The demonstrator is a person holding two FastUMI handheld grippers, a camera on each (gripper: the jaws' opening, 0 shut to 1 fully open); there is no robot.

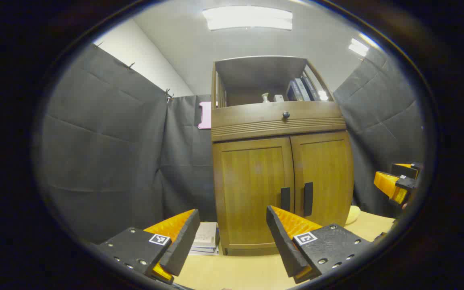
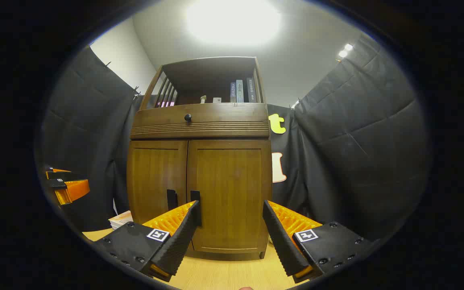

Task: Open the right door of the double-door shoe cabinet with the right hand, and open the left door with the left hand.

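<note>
The wooden shoe cabinet (image 1: 280, 121) stands on the table, and both of its doors are closed. In the left gripper view, the left door (image 1: 252, 185) and right door (image 1: 324, 173) meet at two dark vertical handles (image 1: 285, 199) (image 1: 308, 198). My left gripper (image 1: 232, 211) is open, a short way in front of the left door and holding nothing. My right gripper (image 2: 230, 205) is open in front of the right door (image 2: 230, 181), whose handle (image 2: 195, 197) sits just behind its left fingertip. Each gripper also appears at the edge of the other's view (image 1: 397, 183) (image 2: 65, 187).
A drawer with a round knob (image 1: 285, 114) sits above the doors, under an open shelf with books (image 1: 300, 89) and a small bottle. A stack of books (image 1: 206, 237) lies on the wooden table (image 1: 236, 270) left of the cabinet. Black cloth walls close in on both sides.
</note>
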